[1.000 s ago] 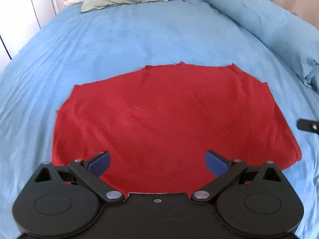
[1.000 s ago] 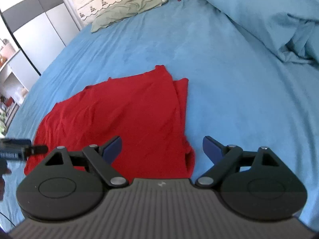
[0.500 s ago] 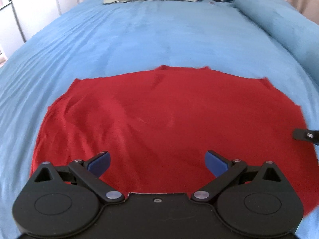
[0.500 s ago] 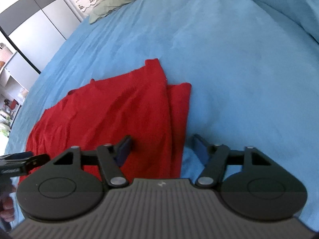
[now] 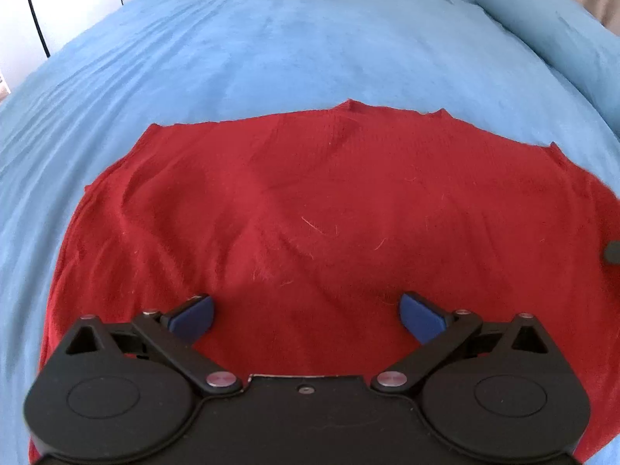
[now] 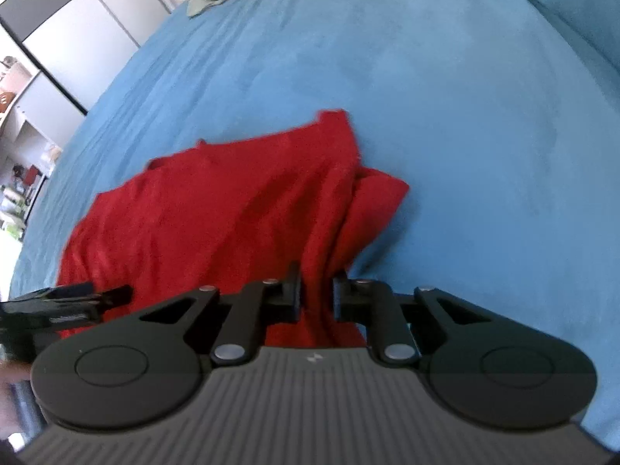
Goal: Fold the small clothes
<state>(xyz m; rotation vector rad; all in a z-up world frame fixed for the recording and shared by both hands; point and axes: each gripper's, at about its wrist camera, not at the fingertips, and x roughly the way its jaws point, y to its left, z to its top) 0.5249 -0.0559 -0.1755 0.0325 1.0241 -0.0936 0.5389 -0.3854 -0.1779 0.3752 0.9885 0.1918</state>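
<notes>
On the blue bed [image 5: 310,46] the red garment [image 5: 310,201] lay flat, the right hand-held gripper [image 6: 316,294] closing on its bunched right edge, the left hand-held gripper [image 5: 306,314] wide open, empty; a thin pinch could slip when lifted.

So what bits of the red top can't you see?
- Left wrist view: the red top's near edge, hidden behind the left tongs.
- Right wrist view: the cloth under the closing right tongs, covered by their body.
- The top's left edge is blurred there.
</notes>
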